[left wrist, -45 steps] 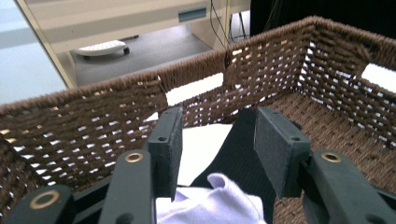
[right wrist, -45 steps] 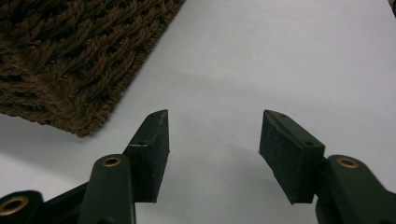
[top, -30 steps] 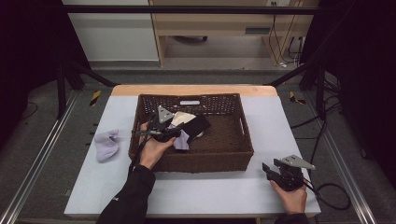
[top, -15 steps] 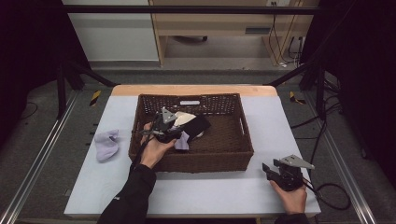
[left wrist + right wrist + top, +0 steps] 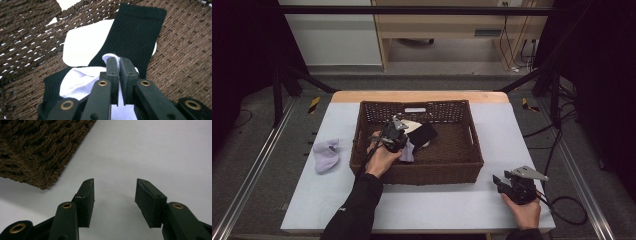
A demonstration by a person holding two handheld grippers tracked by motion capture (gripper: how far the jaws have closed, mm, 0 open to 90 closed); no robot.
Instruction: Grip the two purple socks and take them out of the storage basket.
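Note:
In the brown wicker basket (image 5: 462,167) a lavender sock (image 5: 77,82) lies over a black sock (image 5: 135,32) and a white sock (image 5: 82,45). My left gripper (image 5: 119,60) has just closed its jaws and is shut on a fold of the lavender sock. From the high view that gripper (image 5: 401,142) sits low in the basket's left half, beside the lavender sock (image 5: 408,151) and black sock (image 5: 423,134). My right gripper (image 5: 498,182) rests near the table's front right; its jaws (image 5: 115,188) have just narrowed a little and stand open over bare table.
A second lavender sock (image 5: 326,154) lies on the white table (image 5: 437,205) left of the basket. The basket's corner (image 5: 37,152) is just ahead-left of the right gripper. A cable (image 5: 567,210) trails right from that gripper. Metal rails flank the table.
The left gripper's jaws have closed on the lavender sock in the basket, with the hand shifting only slightly. The right hand has stayed put.

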